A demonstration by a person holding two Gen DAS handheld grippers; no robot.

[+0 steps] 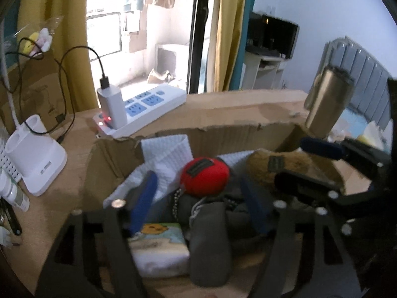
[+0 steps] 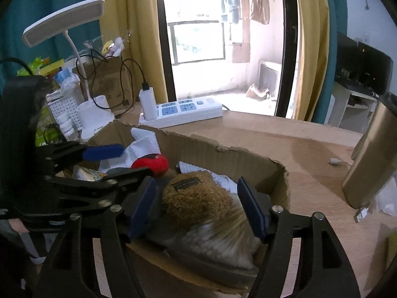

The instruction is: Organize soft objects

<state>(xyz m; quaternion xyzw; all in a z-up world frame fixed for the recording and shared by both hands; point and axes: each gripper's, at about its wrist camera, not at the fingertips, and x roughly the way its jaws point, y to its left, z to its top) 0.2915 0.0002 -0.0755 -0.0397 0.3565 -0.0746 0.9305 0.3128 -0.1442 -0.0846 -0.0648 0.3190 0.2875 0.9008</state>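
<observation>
A cardboard box (image 1: 223, 129) on the desk holds soft things: a white waffle cloth (image 1: 166, 154), a red plush ball (image 1: 206, 176), a brown plush toy (image 1: 285, 168), a grey fabric item (image 1: 211, 236) and a tissue pack (image 1: 158, 245). My left gripper (image 1: 198, 198) is open over the box, its blue pads either side of the red ball and grey item. My right gripper (image 2: 198, 203) is open around the brown plush (image 2: 196, 198), which lies in the box (image 2: 223, 154); the pads stand apart from it. The red ball (image 2: 151, 164) and white cloth (image 2: 144, 144) lie behind.
A white power strip (image 1: 146, 106) with a charger stands behind the box. A white lamp base (image 1: 34, 164) and bottles are at the left. A metal tumbler (image 2: 372, 164) stands right of the box. The left gripper (image 2: 99, 154) reaches in from the left.
</observation>
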